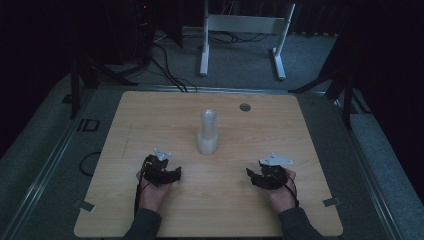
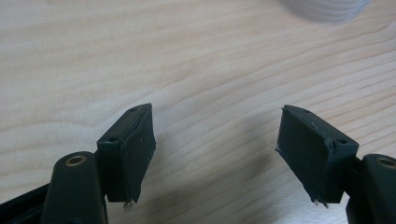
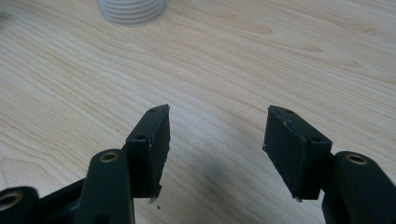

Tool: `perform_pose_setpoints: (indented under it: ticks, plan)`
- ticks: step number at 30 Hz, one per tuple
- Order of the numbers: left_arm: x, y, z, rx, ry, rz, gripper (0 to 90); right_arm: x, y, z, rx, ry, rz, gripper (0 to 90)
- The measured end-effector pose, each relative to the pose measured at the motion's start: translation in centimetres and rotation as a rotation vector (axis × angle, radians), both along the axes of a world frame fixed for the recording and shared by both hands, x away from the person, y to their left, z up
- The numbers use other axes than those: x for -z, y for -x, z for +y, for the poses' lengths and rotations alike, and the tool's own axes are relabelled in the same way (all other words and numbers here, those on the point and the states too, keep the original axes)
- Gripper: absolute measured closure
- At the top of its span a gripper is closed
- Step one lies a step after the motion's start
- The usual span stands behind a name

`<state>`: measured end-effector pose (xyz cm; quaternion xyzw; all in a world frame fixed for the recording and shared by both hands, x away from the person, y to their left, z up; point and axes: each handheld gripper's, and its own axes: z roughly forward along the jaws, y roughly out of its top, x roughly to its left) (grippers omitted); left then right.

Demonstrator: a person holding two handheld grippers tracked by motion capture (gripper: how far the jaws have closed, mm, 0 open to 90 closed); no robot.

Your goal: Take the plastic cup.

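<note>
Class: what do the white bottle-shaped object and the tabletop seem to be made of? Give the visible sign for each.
White bottle-shaped object: probably translucent plastic, matte; its ridged base lets light through. Tabletop: light wood or wood-look laminate, smooth; printed or real grain lines run across it.

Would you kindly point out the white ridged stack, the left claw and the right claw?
white ridged stack (image 1: 208,135): high view, on its wider lower body.
left claw (image 2: 215,149): left gripper view, midway between its open fingertips, over bare table.
right claw (image 3: 215,149): right gripper view, midway between its open fingertips.
</note>
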<state>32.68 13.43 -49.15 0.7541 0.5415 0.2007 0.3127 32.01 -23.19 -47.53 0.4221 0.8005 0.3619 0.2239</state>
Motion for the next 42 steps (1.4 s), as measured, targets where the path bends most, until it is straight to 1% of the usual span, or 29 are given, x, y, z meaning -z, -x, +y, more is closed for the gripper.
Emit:
perform_pose_setpoints:
  ticks: [1,3,4,6,7,8,9,11,12,15,16,17,21,24,25,26,27,28,29,30,31,32,33,35,37,39,40,41,42]
  plan:
    - [-0.3,0.0,0.0,0.01,0.011,-0.007,27.4,0.0,0.0,0.0,-0.003,0.001,-0.001,40.3]
    - [-0.3,0.0,0.0,0.01,0.011,-0.007,27.4,-0.1,-0.1,0.0,-0.006,0.001,-0.003,40.3]
    - [-1.2,-0.2,0.2,0.037,0.043,-0.02,27.4,-0.2,-0.3,-0.1,-0.004,0.0,0.0,40.9]
    - [-1.4,-0.3,0.3,0.04,0.045,-0.026,27.4,-0.3,-0.4,0.0,0.0,-0.002,0.001,41.3]
    - [-1.9,-0.4,0.5,0.049,0.057,-0.03,27.4,-0.4,-0.6,0.0,0.003,-0.008,0.003,41.8]
    - [-1.9,-0.4,0.5,0.049,0.057,-0.03,27.3,-0.4,-0.7,0.0,0.0,-0.012,0.003,42.0]
    - [-2.4,-0.6,0.7,0.058,0.066,-0.04,27.3,-0.5,-0.7,0.0,-0.002,-0.013,0.005,42.1]
    - [-2.6,-0.7,0.7,0.061,0.074,-0.044,26.9,-0.6,-0.8,0.1,-0.004,-0.014,0.004,42.3]
    - [-2.9,-1.0,0.8,0.068,0.083,-0.05,26.8,-0.8,-0.9,0.2,-0.008,-0.015,0.0,42.8]
    - [-3.2,-1.2,0.8,0.082,0.083,-0.056,26.8,-1.0,-1.1,0.3,-0.013,-0.021,-0.001,43.0]
    - [-3.3,-1.2,0.7,0.084,0.076,-0.06,26.8,-1.2,-1.1,0.4,-0.015,-0.022,-0.003,43.2]
    - [-3.6,-1.4,0.5,0.094,0.063,-0.064,29.7,-1.5,-1.3,0.5,-0.019,-0.026,-0.009,43.5]
    - [-4.0,-1.7,0.1,0.109,0.051,-0.074,31.6,-2.0,-1.7,0.8,-0.028,-0.033,-0.005,43.5]
    - [-4.6,-2.0,-0.5,0.132,0.037,-0.101,31.9,-3.0,-2.2,1.3,-0.047,-0.041,-0.022,43.5]
    - [-4.6,-2.0,-0.5,0.132,0.037,-0.101,32.0,-3.0,-2.2,1.3,-0.047,-0.041,-0.022,43.5]
    - [-4.8,-2.2,-0.7,0.145,0.034,-0.109,32.0,-3.5,-2.5,1.6,-0.058,-0.045,-0.034,43.5]
    - [-4.8,-2.2,-0.7,0.145,0.034,-0.109,32.0,-3.5,-2.5,1.6,-0.058,-0.045,-0.034,43.5]
    - [-5.0,-2.3,-1.0,0.161,0.033,-0.118,32.0,-4.1,-2.7,2.0,-0.072,-0.047,-0.042,43.5]
    - [-5.0,-2.3,-1.0,0.161,0.033,-0.118,32.0,-4.1,-2.7,2.0,-0.072,-0.047,-0.042,43.5]
    - [-5.1,-2.4,-1.1,0.17,0.031,-0.124,31.9,-4.7,-3.0,2.4,-0.081,-0.049,-0.052,43.5]
    - [-5.3,-2.5,-1.3,0.19,0.038,-0.137,31.9,-4.9,-3.2,2.6,-0.087,-0.052,-0.056,43.4]
    - [-5.3,-2.5,-1.3,0.19,0.038,-0.137,31.9,-5.2,-3.3,2.7,-0.091,-0.056,-0.056,43.2]
    - [-5.4,-2.6,-1.6,0.209,0.05,-0.147,32.0,-5.4,-3.4,2.9,-0.096,-0.058,-0.062,43.0]
    - [-5.5,-2.6,-1.7,0.216,0.051,-0.152,32.1,-5.6,-3.5,3.1,-0.101,-0.062,-0.062,42.8]
    - [-5.5,-2.8,-2.0,0.226,0.057,-0.154,32.4,-6.1,-3.8,3.6,-0.115,-0.072,-0.07,42.5]
    - [-5.4,-3.2,-2.4,0.242,0.073,-0.15,33.4,-6.3,-4.0,4.0,-0.122,-0.076,-0.073,42.2]
    - [-5.4,-3.2,-2.4,0.242,0.073,-0.15,34.6,-6.5,-4.1,4.2,-0.127,-0.08,-0.073,42.2]
    - [-5.2,-3.3,-2.7,0.257,0.086,-0.148,36.1,-6.6,-4.2,4.3,-0.13,-0.086,-0.072,42.1]
    - [-5.2,-3.4,-2.8,0.266,0.088,-0.145,37.2,-6.8,-4.3,4.5,-0.134,-0.09,-0.071,42.1]
